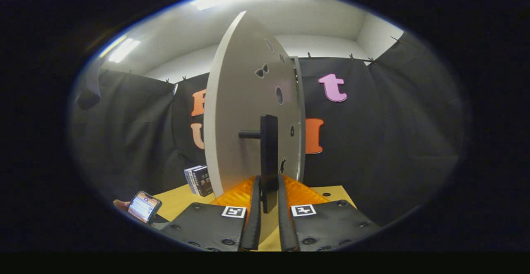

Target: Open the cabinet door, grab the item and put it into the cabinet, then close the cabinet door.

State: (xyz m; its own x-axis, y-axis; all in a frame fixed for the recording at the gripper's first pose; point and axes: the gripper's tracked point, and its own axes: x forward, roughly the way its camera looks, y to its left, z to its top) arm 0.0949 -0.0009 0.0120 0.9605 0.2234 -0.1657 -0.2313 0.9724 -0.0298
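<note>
One cabinet door [244, 112] with one handle [268, 158] stands between the two fingers [253, 212] of one gripper [268, 191]. One small box [199, 180] and one phone [143, 206] sit on one table [178, 201].

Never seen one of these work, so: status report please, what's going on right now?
Gripper shut on black bar handle. White cabinet door swung open, edge-on. Small dark box waiting on yellow table, left of the door. Nothing blocking.
</note>
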